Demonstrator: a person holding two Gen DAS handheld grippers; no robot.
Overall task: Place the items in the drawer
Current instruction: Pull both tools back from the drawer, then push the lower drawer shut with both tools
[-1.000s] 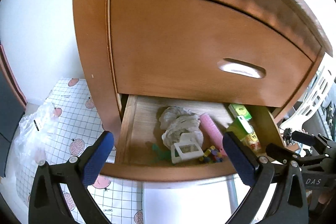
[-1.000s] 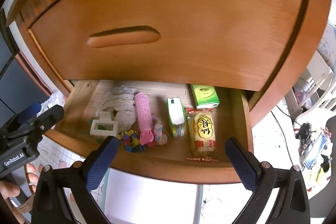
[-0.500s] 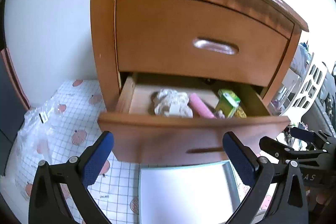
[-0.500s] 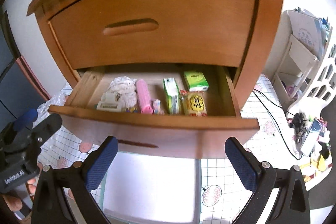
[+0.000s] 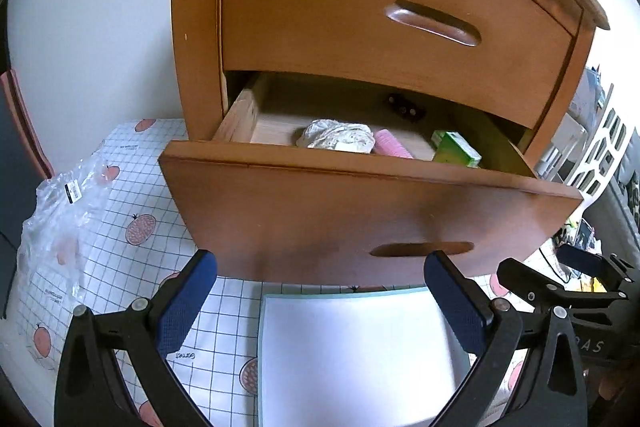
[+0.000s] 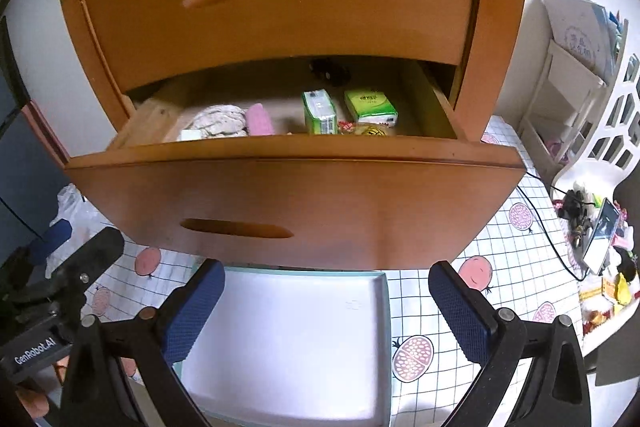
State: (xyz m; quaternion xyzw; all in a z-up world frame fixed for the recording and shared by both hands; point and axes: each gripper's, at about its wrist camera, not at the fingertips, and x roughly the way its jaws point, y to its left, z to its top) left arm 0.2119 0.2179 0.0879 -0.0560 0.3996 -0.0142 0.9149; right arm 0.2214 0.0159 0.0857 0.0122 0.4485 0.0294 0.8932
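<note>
Both grippers, left (image 5: 320, 301) and right (image 6: 326, 305), hang spread and empty before the loaded drawer (image 6: 296, 203); tray (image 6: 288, 339) looks bare, so push its front squarely, evenly.

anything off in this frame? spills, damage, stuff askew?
Nothing damaged or spilled. The lower drawer stands open with the items inside. A crumpled clear plastic bag lies loose on the checked mat, left of the cabinet. Both tools are open and empty.
</note>
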